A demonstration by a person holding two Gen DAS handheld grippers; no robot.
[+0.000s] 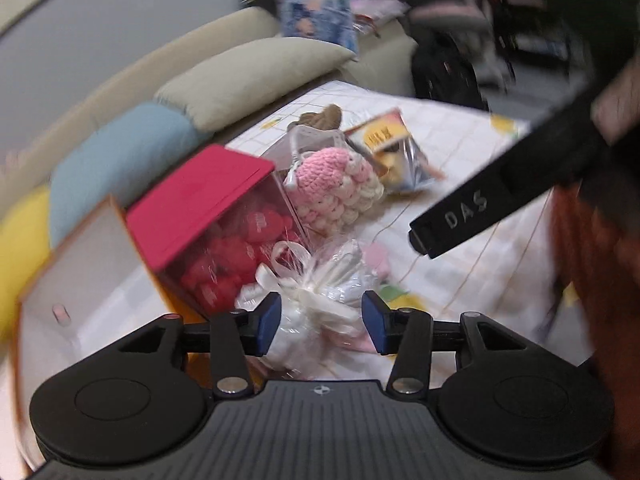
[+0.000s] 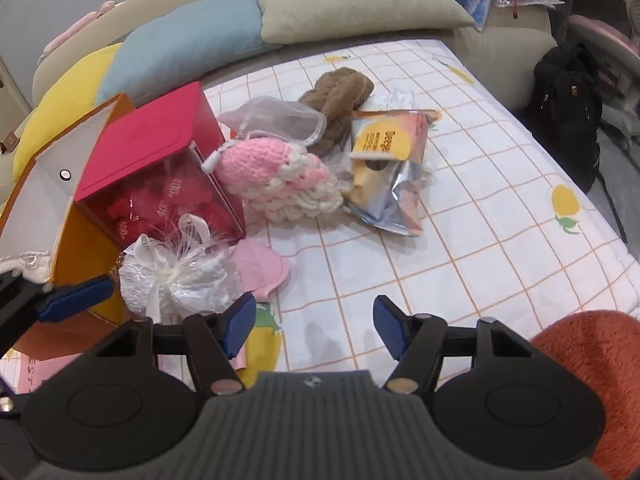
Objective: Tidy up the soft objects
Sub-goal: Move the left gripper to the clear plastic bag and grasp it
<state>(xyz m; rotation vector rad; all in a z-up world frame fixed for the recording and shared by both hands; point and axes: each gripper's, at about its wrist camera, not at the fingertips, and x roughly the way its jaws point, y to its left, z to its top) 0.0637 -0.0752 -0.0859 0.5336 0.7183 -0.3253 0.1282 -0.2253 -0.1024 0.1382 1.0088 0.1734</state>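
Observation:
My left gripper (image 1: pixel 322 326) is open, its blue pads on either side of a white cellophane-wrapped bundle with a ribbon (image 1: pixel 320 300); I see no pad pressing on it. In the right wrist view one blue left finger (image 2: pixel 80 298) lies just left of that bundle (image 2: pixel 176 276). My right gripper (image 2: pixel 314 328) hangs open over the checked bedsheet (image 2: pixel 440 248) with nothing between its fingers. A pink and cream crocheted piece (image 2: pixel 276 176) lies mid-bed, beside a brown knitted item (image 2: pixel 336 96), a mesh pouch (image 2: pixel 276 120) and a pink cloth (image 2: pixel 260 268).
A red box with a clear side (image 2: pixel 160 160) leans in an open orange box (image 2: pixel 80 240) at the left. A snack bag (image 2: pixel 388 172) lies beside the crochet. Blue (image 2: pixel 188 44), beige and yellow pillows line the headboard. A black backpack (image 2: pixel 568 92) stands off the bed's right. A fuzzy orange sleeve (image 2: pixel 592 360) shows.

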